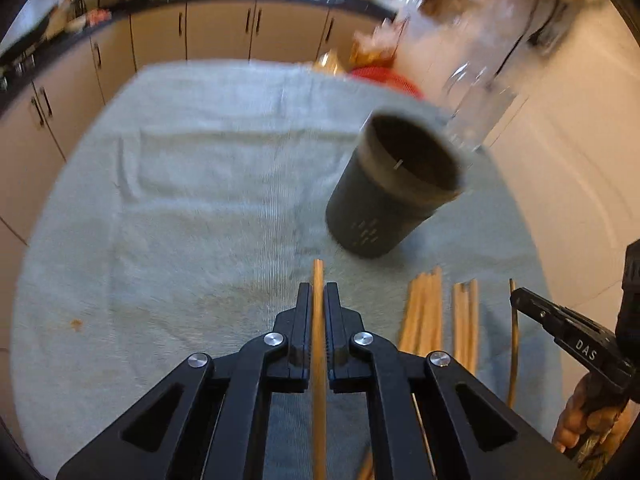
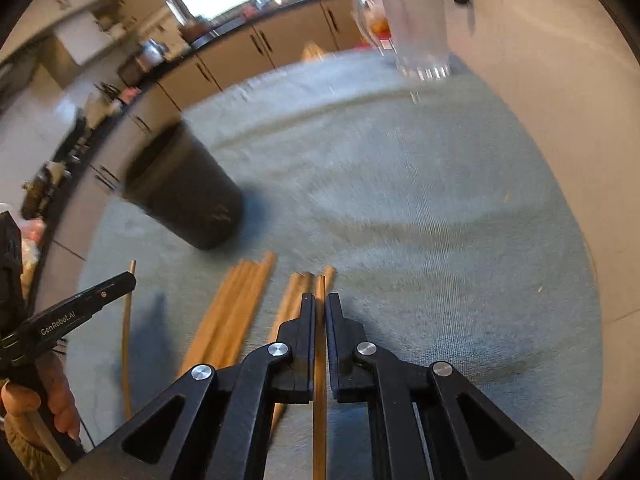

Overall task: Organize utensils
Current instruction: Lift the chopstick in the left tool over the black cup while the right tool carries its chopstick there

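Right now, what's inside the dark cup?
The cup looks empty in the left view: only its dark inner wall shows, no chopsticks. Its bottom is hidden by the rim and blur.

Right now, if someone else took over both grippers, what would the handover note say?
Left gripper: shut on one chopstick.
Right gripper: shut on another chopstick.
Dark utensil holder: upright on the grey towel, looks empty.
Loose chopsticks: lying on the towel beside the grippers.
Done: two sticks picked up.
Left: drop both into the holder, then collect the loose ones.
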